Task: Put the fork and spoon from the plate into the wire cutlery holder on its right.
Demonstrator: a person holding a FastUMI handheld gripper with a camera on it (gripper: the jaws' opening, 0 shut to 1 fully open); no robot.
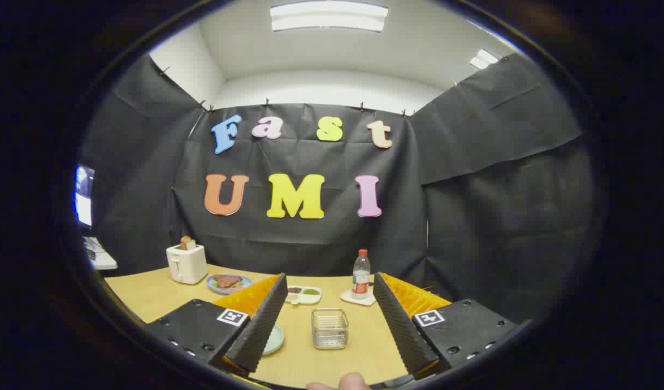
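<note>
My gripper (329,319) is open, its two fingers (262,325) spread wide above the wooden table (147,295) with nothing between them. Between the fingers and a little ahead stands the wire cutlery holder (330,328), upright and empty as far as I can see. To its left a pale green plate (274,340) peeks out from behind the left finger, which hides most of it. Fork and spoon are hidden from me.
A white toaster (186,263) with a slice in it stands at the back left, beside a blue plate of food (229,283). A small white sauce dish (304,294) and a bottle (361,274) on a coaster sit beyond the holder. A fingertip (353,381) shows below.
</note>
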